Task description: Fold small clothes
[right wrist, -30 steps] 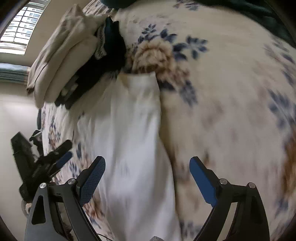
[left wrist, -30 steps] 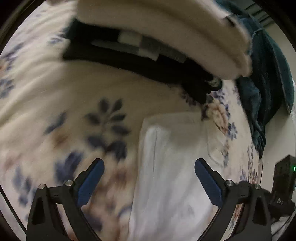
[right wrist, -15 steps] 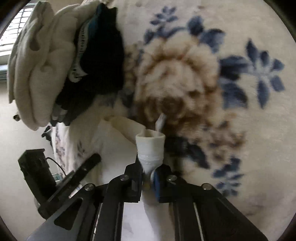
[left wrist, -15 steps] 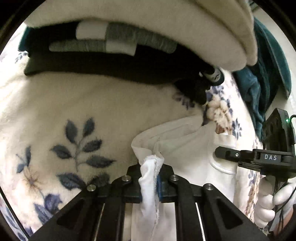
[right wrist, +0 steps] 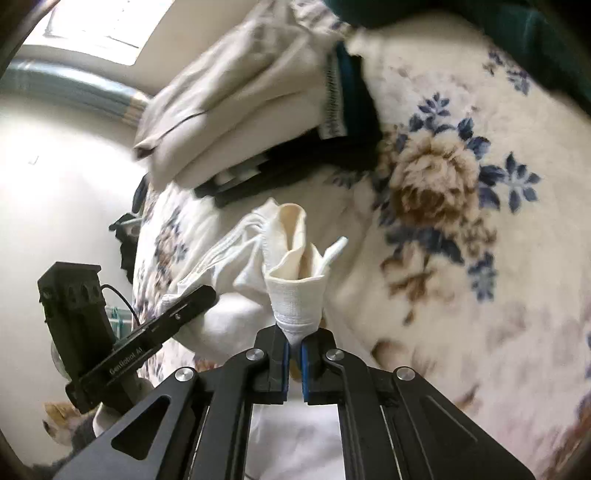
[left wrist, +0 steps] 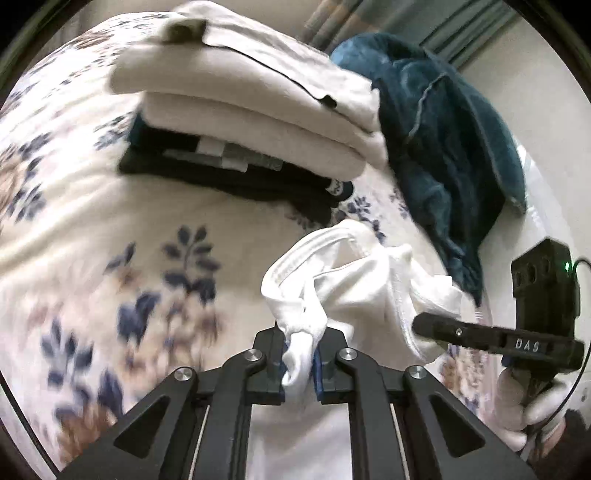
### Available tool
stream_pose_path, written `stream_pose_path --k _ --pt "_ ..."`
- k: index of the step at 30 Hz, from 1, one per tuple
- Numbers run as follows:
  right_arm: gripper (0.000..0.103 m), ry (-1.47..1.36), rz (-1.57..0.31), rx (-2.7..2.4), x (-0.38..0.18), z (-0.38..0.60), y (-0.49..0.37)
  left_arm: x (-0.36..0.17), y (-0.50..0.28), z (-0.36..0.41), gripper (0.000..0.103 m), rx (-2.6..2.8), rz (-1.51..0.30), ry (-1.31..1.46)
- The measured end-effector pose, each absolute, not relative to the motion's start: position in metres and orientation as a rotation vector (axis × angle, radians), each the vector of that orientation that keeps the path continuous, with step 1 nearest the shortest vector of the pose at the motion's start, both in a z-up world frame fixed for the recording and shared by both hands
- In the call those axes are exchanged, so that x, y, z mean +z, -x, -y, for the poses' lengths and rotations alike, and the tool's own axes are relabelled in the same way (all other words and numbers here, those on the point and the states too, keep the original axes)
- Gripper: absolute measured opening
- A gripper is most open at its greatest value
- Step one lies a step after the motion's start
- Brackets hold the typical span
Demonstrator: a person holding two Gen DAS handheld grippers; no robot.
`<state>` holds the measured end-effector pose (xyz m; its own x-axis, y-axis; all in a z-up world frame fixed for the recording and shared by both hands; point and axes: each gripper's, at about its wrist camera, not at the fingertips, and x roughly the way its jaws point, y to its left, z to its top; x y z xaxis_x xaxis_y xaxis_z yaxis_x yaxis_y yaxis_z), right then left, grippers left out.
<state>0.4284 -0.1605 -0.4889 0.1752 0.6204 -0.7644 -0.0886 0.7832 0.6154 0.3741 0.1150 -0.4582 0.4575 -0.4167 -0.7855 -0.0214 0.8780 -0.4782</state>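
Both grippers clamp the white garment (left wrist: 365,280): left gripper (left wrist: 300,363) on one bunched edge, right gripper (right wrist: 294,350) on another, above the floral blanket (left wrist: 92,229). Light, limp fabric; probably sags, so grip hems.

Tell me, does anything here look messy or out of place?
Only the small white cotton garment: it hangs bunched and twisted between the two grippers instead of lying flat. The stack of folded cream and black clothes behind looks tidy.

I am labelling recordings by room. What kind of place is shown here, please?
Probably a bedroom at home: a floral fleece blanket covers a bed-like surface, a stack of folded clothes lies on it, and a window with a curtain is behind.
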Motion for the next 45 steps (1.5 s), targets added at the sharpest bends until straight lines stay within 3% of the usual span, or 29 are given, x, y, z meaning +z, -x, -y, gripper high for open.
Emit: stream_pose_path --k 4,7,9,11,12,13,19,23,29,33,40,41,42,45 --pt "0.005 -0.468 -1.288 0.568 -0.464 0.173 -0.367 -0.455 -0.311 -0.125 0.008 -0.252 -1.121 0.532" --pt "0.005 -0.456 -1.346 0.608 -0.469 0.172 -0.322 -0.481 -0.263 -0.127 0.017 -0.243 -1.259 0.599" --pt "0.01 -0.443 -1.439 0.624 -0.483 0.173 -0.293 -0.495 -0.237 -0.135 0.053 -0.198 -1.33 0.634" --pt "0.034 -0.426 -1.527 0.631 -0.498 0.18 -0.265 -0.51 -0.206 -0.154 0.063 -0.143 -1.382 0.713" --pt "0.049 -0.423 -1.551 0.621 -0.503 0.185 -0.255 -0.513 -0.197 -0.162 0.063 -0.113 -1.397 0.736" --pt "0.053 -0.435 -1.569 0.602 -0.508 0.191 -0.247 -0.514 -0.192 -0.168 0.063 -0.095 -1.4 0.754" --pt "0.054 -0.648 -1.528 0.513 -0.514 0.227 -0.232 -0.497 -0.216 -0.169 0.063 -0.06 -1.343 0.715" --pt "0.054 -0.702 -1.486 0.482 -0.521 0.21 -0.243 -0.502 -0.251 -0.13 0.063 -0.103 -1.361 0.568" --pt "0.053 -0.341 -1.586 0.324 -0.565 0.154 -0.236 -0.568 -0.238 -0.09 0.063 -0.129 -1.611 0.32" --pt "0.053 -0.196 -1.643 0.309 -0.575 0.15 -0.191 -0.571 -0.205 -0.106 0.063 -0.115 -1.631 0.328" --pt "0.053 -0.381 -1.616 0.259 -0.553 0.179 -0.175 -0.541 -0.17 -0.144 0.063 -0.06 -1.54 0.448" --pt "0.053 -0.415 -1.618 0.253 -0.552 0.182 -0.172 -0.536 -0.161 -0.149 0.067 -0.058 -1.53 0.458" --pt "0.053 -0.427 -1.622 0.243 -0.552 0.185 -0.169 -0.533 -0.152 -0.154 0.078 -0.055 -1.527 0.469" --pt "0.055 -0.48 -1.633 0.21 -0.552 0.199 -0.148 -0.528 -0.12 -0.172 0.084 -0.05 -1.539 0.518"
